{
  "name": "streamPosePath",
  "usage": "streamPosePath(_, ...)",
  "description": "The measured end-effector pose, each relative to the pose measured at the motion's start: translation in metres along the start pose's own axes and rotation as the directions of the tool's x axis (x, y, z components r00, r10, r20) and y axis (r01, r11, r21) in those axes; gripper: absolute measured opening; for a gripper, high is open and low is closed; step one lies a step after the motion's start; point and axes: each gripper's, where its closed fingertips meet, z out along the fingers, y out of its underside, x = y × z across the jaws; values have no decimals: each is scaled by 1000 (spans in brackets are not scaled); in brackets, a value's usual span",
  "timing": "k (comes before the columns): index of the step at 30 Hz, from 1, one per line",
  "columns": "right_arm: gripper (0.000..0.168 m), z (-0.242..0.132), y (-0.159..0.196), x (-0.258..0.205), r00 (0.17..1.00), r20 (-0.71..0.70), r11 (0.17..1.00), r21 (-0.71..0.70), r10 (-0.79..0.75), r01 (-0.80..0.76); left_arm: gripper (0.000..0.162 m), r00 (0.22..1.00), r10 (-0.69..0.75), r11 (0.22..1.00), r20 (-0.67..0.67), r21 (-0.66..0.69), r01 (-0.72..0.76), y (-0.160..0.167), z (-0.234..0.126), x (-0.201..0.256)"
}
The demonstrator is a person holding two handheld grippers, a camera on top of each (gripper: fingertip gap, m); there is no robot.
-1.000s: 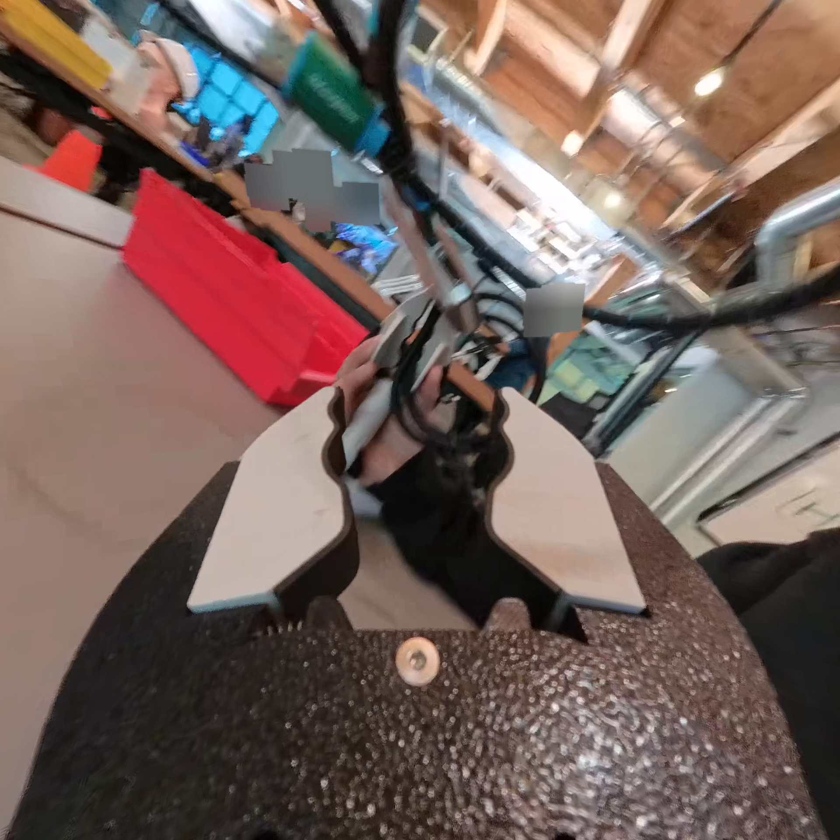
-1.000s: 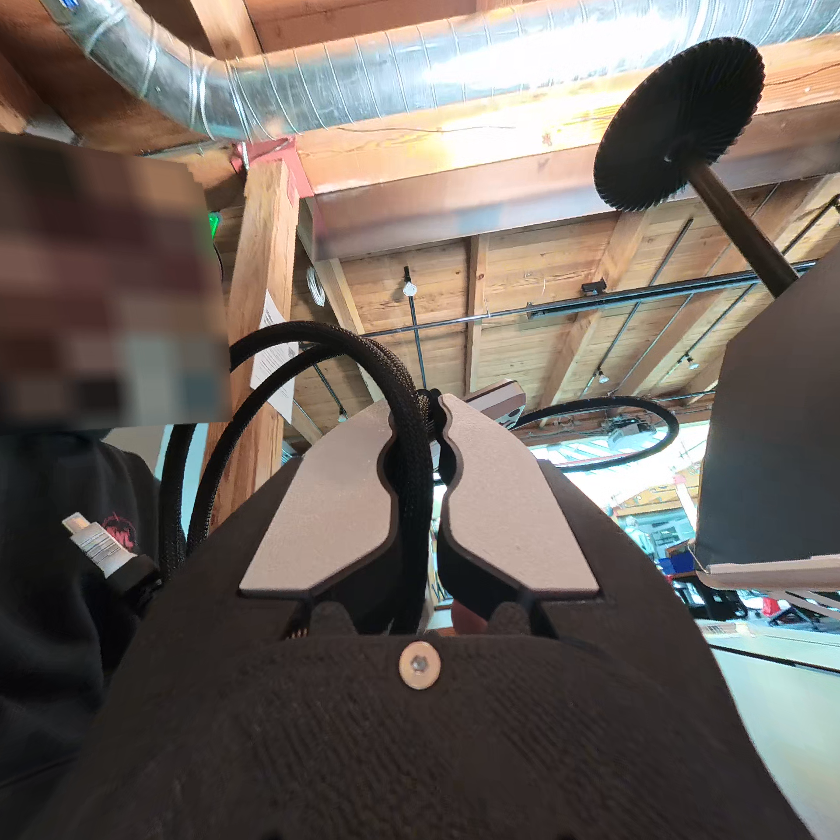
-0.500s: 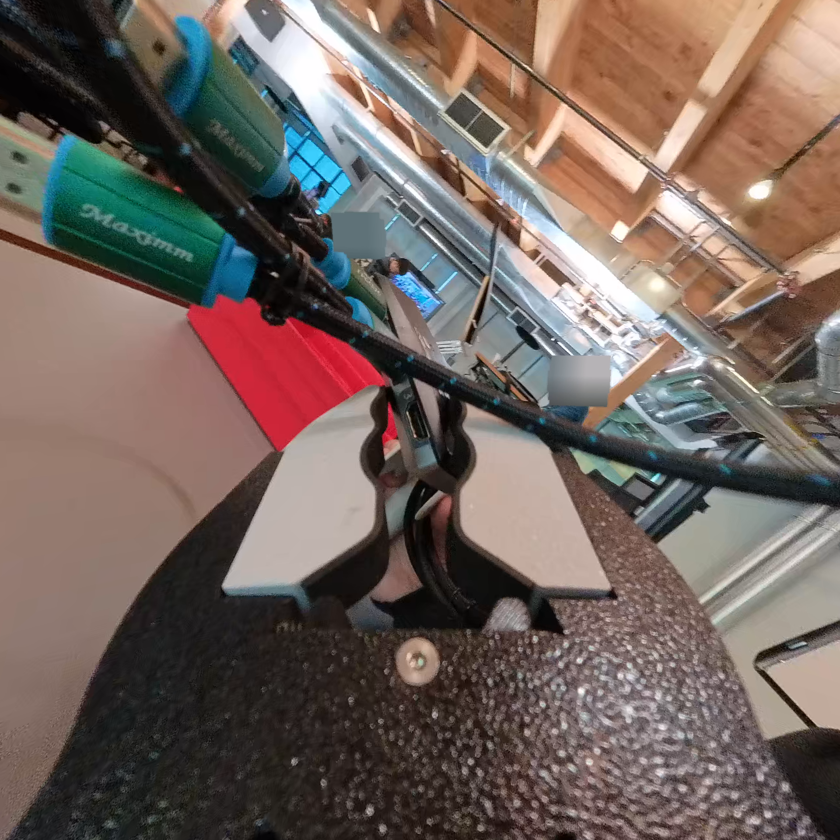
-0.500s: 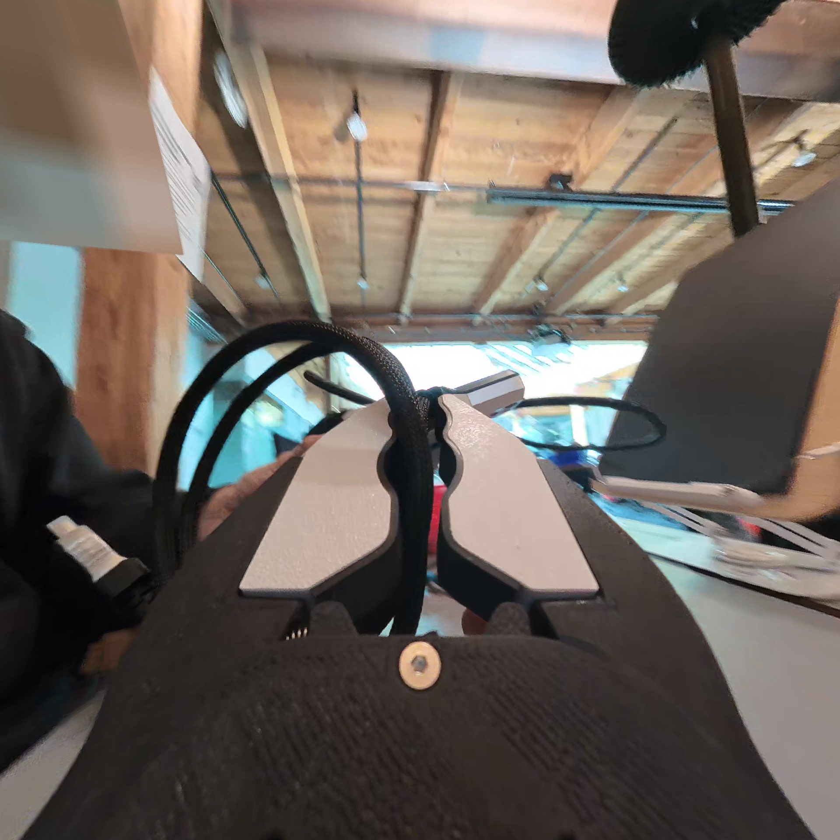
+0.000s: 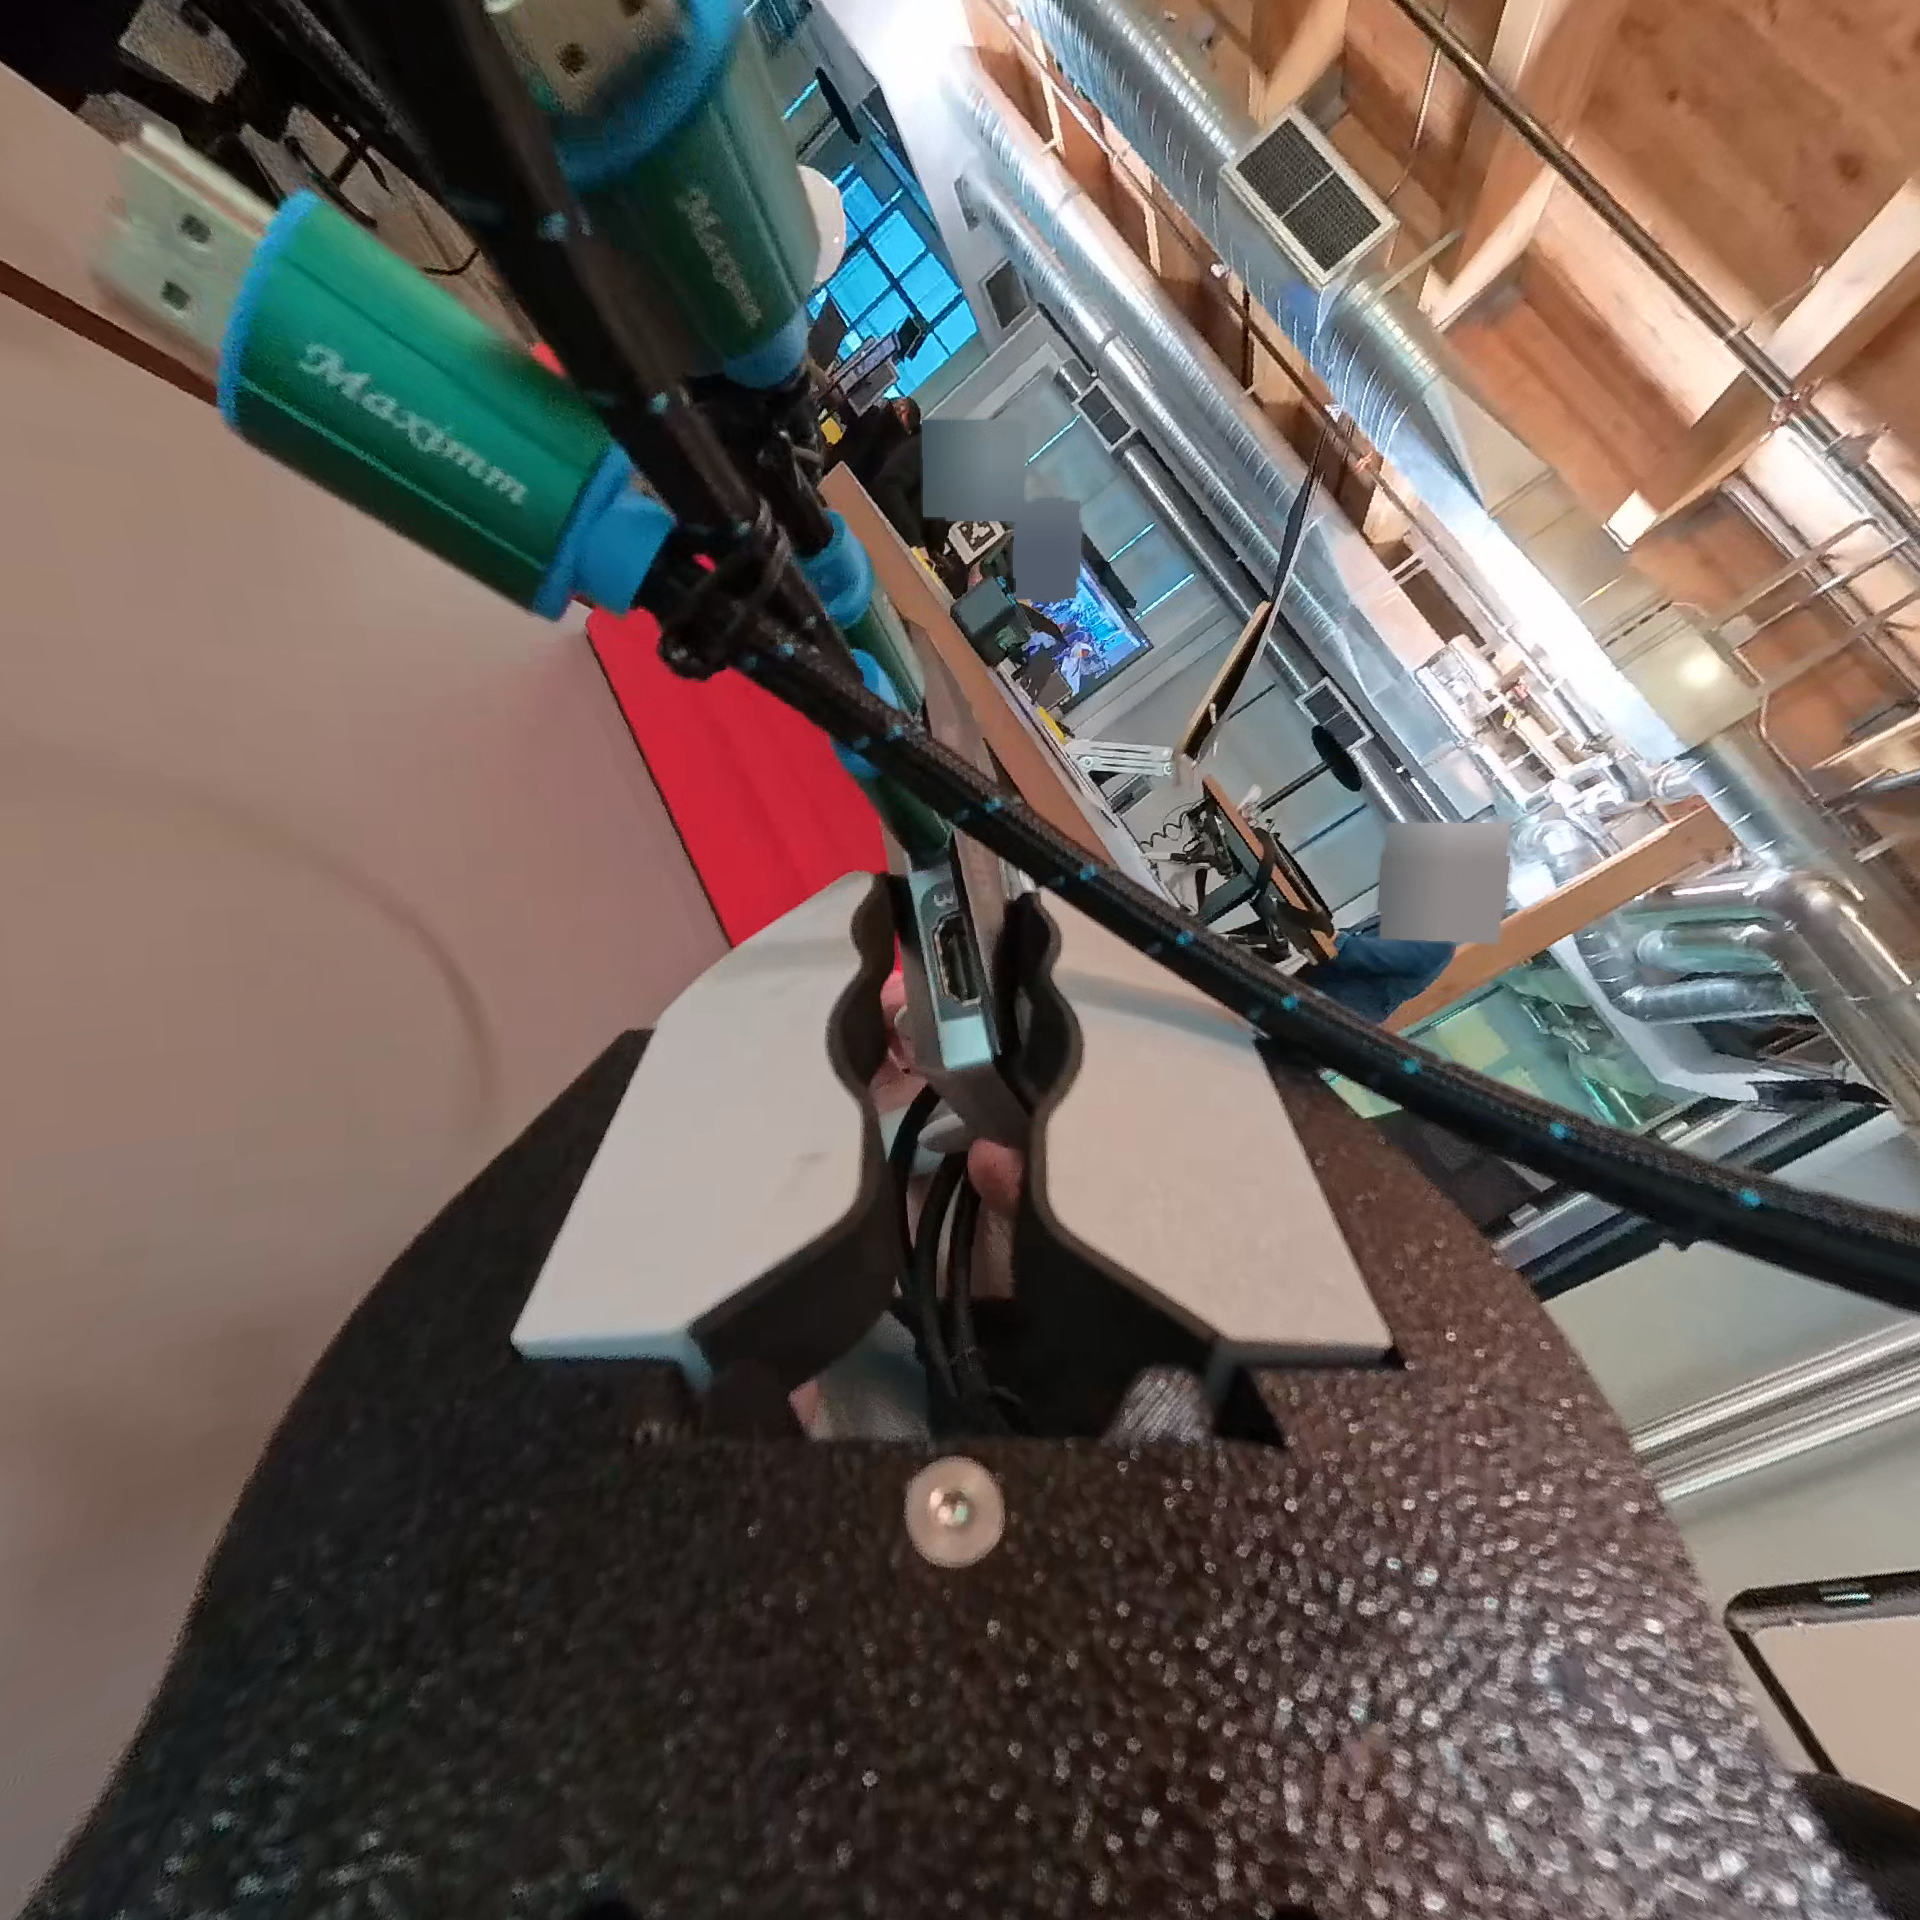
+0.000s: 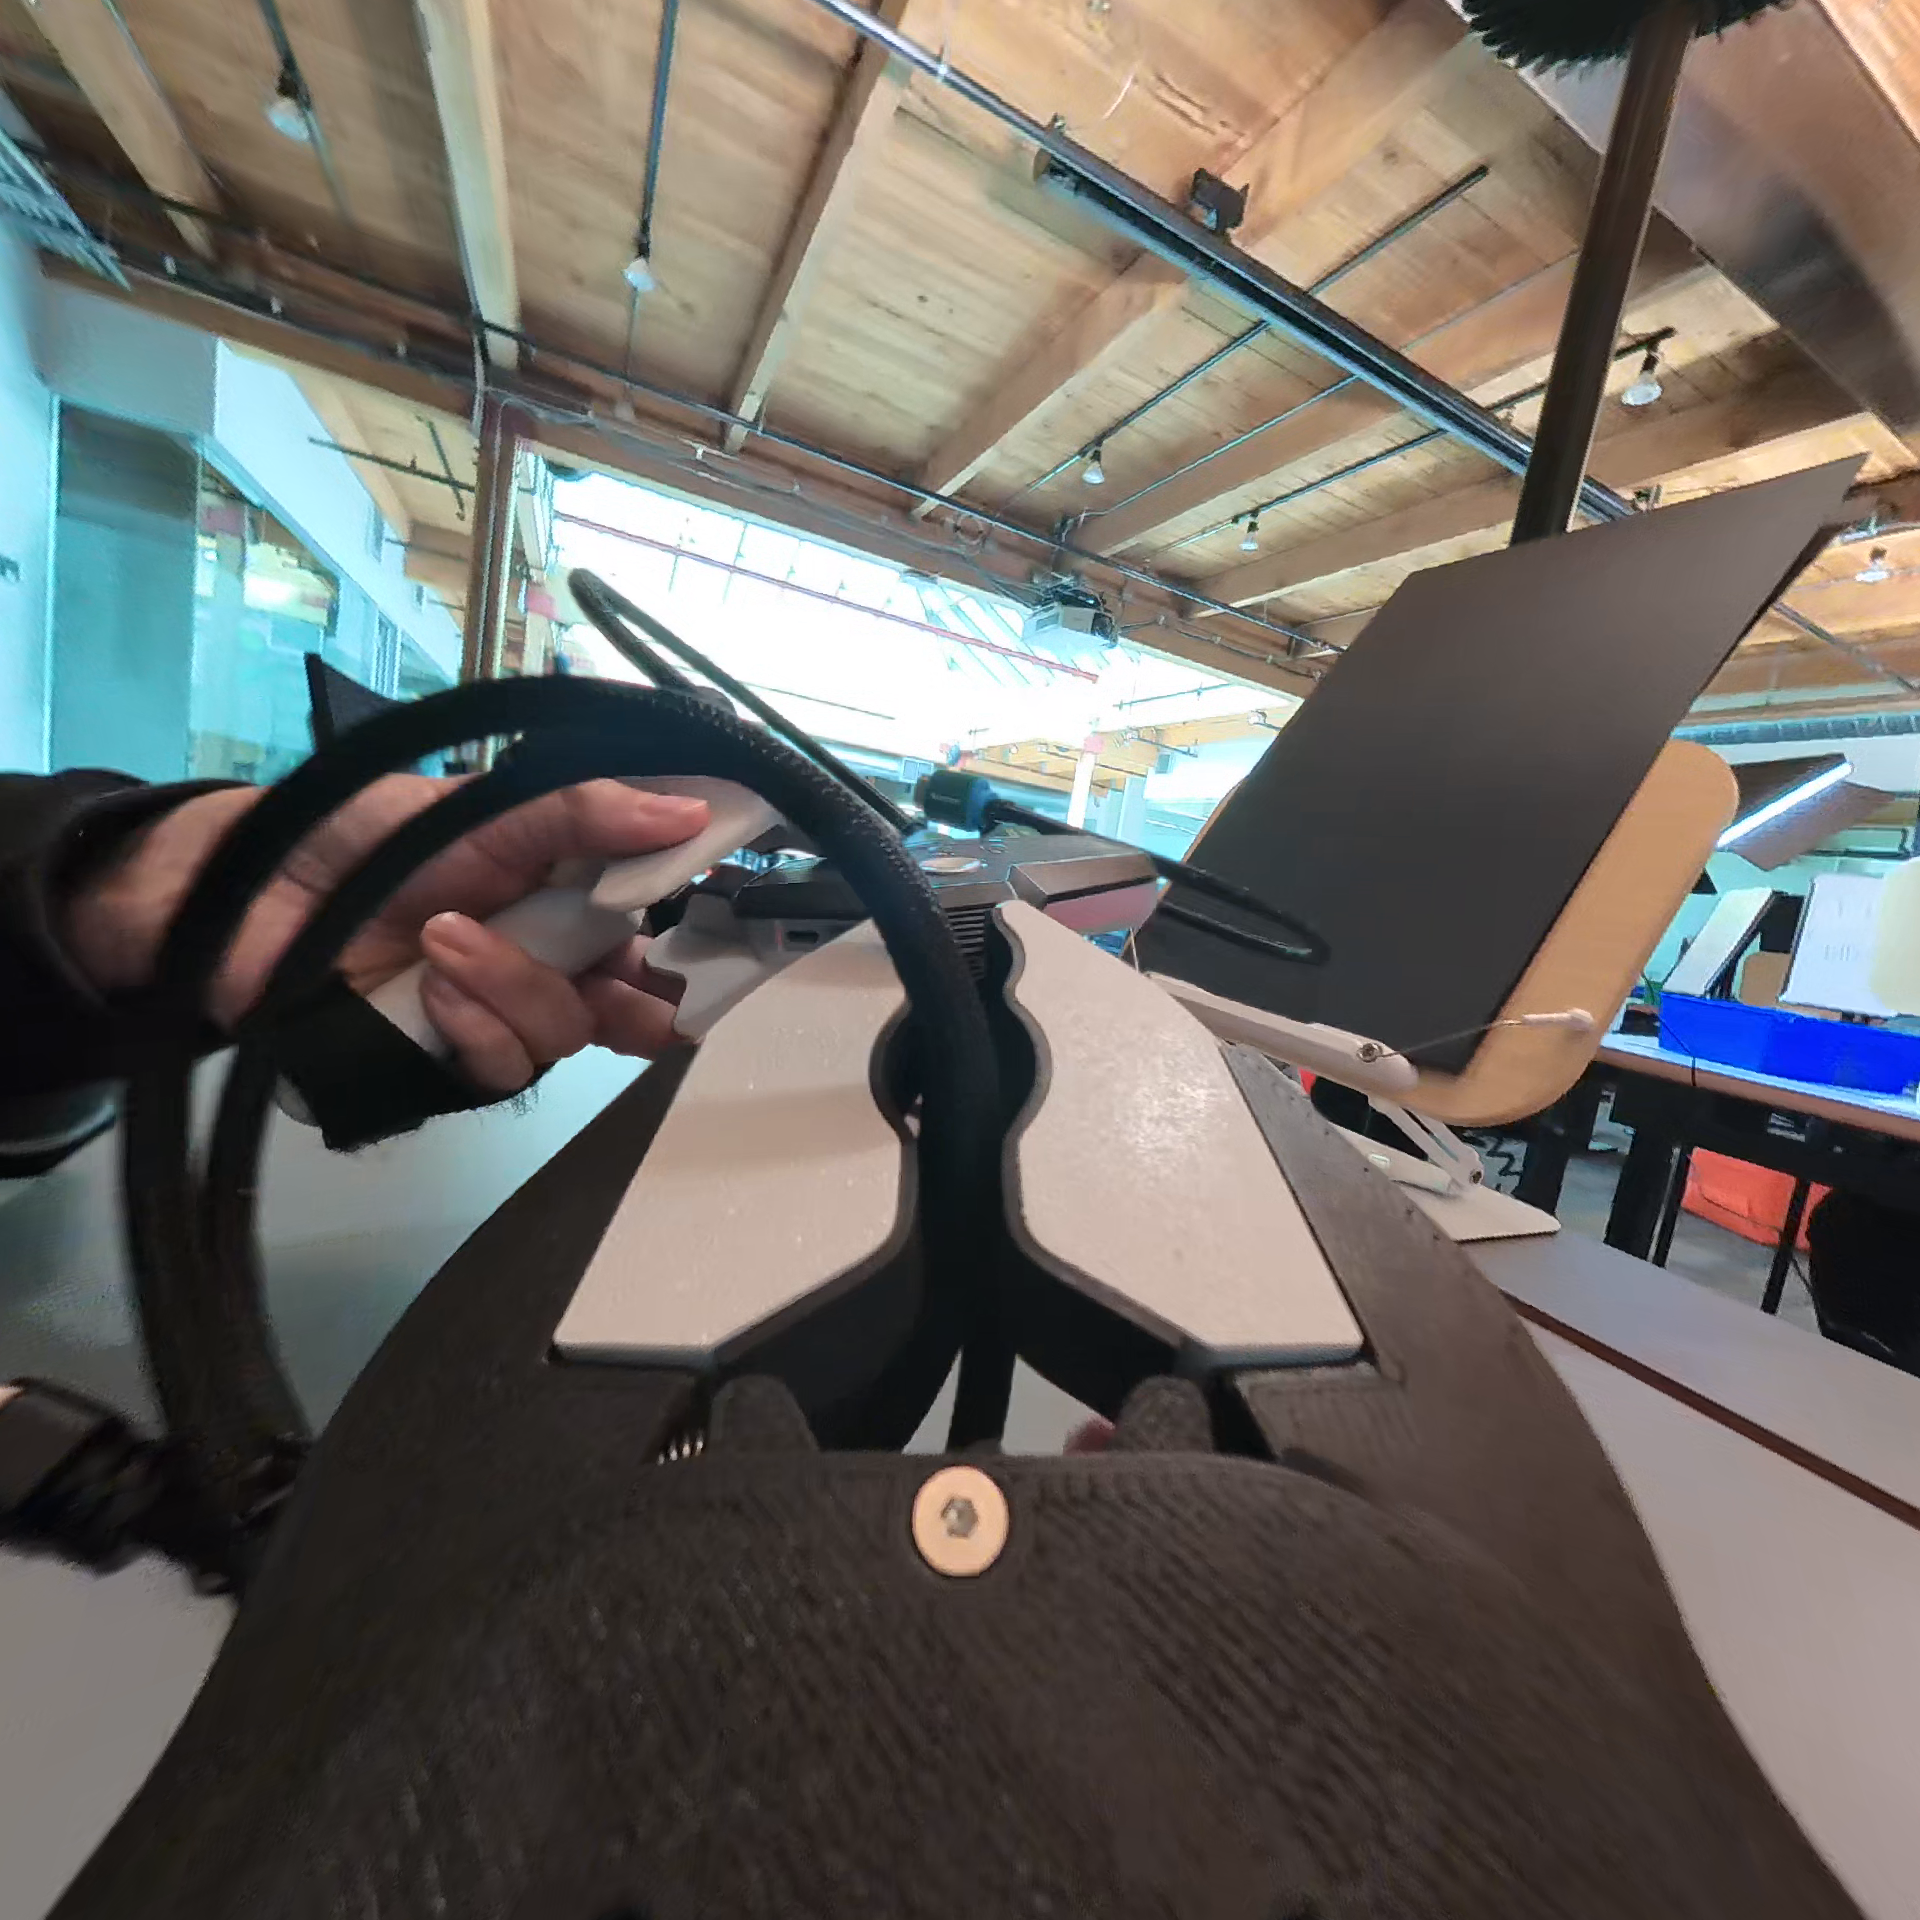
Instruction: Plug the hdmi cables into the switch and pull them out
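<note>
My left gripper (image 5: 951, 935) is shut on the thin edge of the grey HDMI switch (image 5: 961, 1023), whose one open port faces the camera. Two loose green plugs with blue collars (image 5: 416, 436) (image 5: 686, 208) hang close above the switch on black braided cables (image 5: 1247, 997). A third green plug (image 5: 899, 748) meets the switch's far end. My right gripper (image 6: 956, 935) is shut on a thick black braided cable (image 6: 961, 1039) that loops to the left. Beyond it lie the dark switch (image 6: 935, 883) and a person's hand (image 6: 499, 914) on the left gripper's white handle.
A red bin (image 5: 748, 790) stands on the pale table (image 5: 260, 831) behind the switch. In the right wrist view a black panel on a white stand (image 6: 1455, 810) rises at the right, with the table's edge (image 6: 1714, 1423) below it.
My left gripper went from open to shut on the switch, and the green plugs came close above it. The right wrist view tipped down from the ceiling toward the table, the cable still clamped.
</note>
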Motion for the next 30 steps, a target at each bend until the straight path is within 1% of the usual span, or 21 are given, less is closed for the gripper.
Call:
streamPosePath(1,9,-1,1,3,1000,-21,1000,-1,3,-3,22,1000,-3,1000,4,3,3,0,0,0)
streamPosePath(3,22,-3,0,15,995,-101,1000,6,-2,2,22,1000,4,1000,9,17,-4,-4,-2,1)
streamPosePath(4,22,-4,2,14,995,-96,1000,-5,0,-1,21,1000,1,1000,13,30,-1,-6,-3,0)
streamPosePath(5,18,-3,5,10,998,-62,1000,-26,-1,-1,22,1000,-2,999,11,36,2,-8,-3,0)
streamPosePath(6,18,-1,9,7,999,-43,999,-52,-12,10,21,1000,-5,999,11,34,4,-9,-3,0)
streamPosePath(8,22,0,12,6,999,-48,997,-69,-26,22,21,1000,6,1000,23,29,-7,-10,-3,-1)
streamPosePath(11,17,-1,11,8,998,-54,998,-63,-9,6,21,999,15,1000,33,0,-15,-7,-1,-1)
streamPosePath(17,18,-2,11,9,996,-71,997,-65,-47,42,21,999,-12,1000,37,-28,13,-5,1,-2)
streamPosePath(20,16,-2,13,7,999,-51,997,-80,-9,5,21,999,-17,999,43,-43,18,-5,0,-3)
streamPosePath(22,16,-1,16,6,999,-37,993,-113,39,-43,21,999,-16,999,50,-50,19,-6,0,-5)
streamPosePath(23,12,-1,17,6,998,-29,990,-131,57,-61,22,999,-20,998,50,-56,22,-7,0,-6)
streamPosePath(27,12,3,29,5,997,-37,972,-221,73,-79,22,997,-19,998,75,-64,24,-12,-1,-13)
streamPosePath(30,12,3,30,4,997,-36,974,-215,70,-76,21,997,-27,998,66,-57,31,-14,0,-11)
